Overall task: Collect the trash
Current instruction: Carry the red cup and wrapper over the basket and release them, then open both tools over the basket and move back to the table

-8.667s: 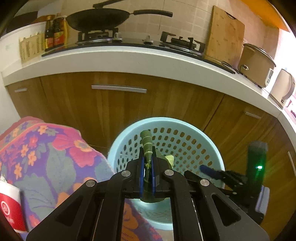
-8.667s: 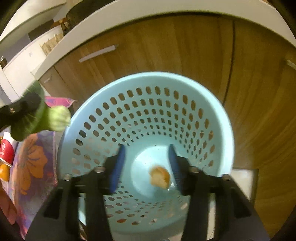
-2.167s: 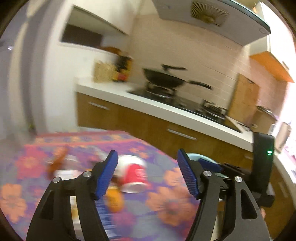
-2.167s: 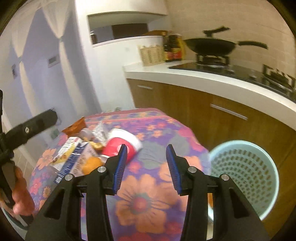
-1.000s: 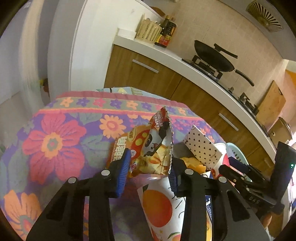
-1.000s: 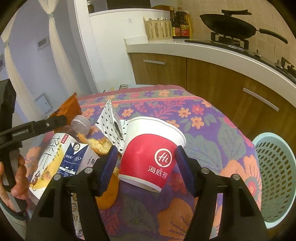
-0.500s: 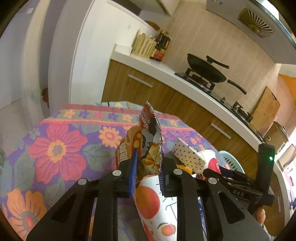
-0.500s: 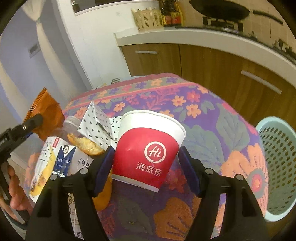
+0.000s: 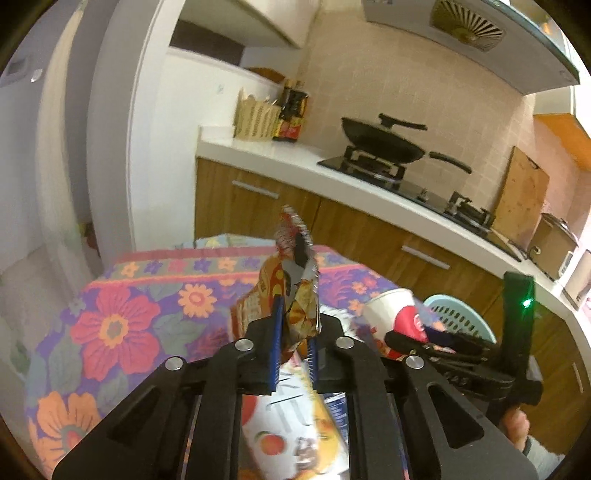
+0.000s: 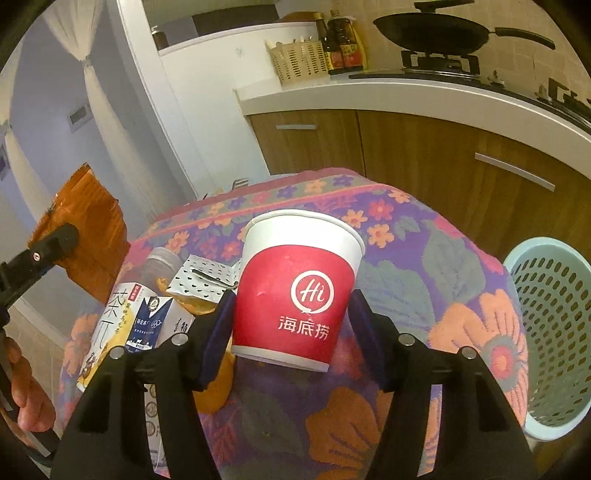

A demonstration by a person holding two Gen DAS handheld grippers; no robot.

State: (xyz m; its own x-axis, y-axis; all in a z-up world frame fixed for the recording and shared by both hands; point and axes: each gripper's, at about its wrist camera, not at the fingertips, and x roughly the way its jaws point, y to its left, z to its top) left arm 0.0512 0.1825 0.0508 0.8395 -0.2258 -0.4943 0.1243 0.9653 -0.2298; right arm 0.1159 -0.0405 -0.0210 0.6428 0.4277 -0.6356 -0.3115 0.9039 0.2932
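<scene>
My left gripper [image 9: 294, 345] has just squeezed its jaws onto the crinkly orange snack bag [image 9: 291, 295] and holds it above the flowery purple tablecloth [image 9: 110, 325]. My right gripper [image 10: 290, 332] has been closing around the red and white paper cup [image 10: 297, 291]; I cannot tell whether it presses. The light blue plastic basket [image 10: 554, 332] stands beside the table.

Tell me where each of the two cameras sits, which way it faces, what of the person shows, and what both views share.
Left wrist: sits on the left gripper, facing the kitchen counter over the table; jaws pinch a snack wrapper; the right hand shows at lower right.
Right wrist: sits on the right gripper, facing down at the table; jaws straddle the red cup; the left hand shows at lower left.
Shared: red cup, wrapper, blue basket, floral tablecloth, wok.
</scene>
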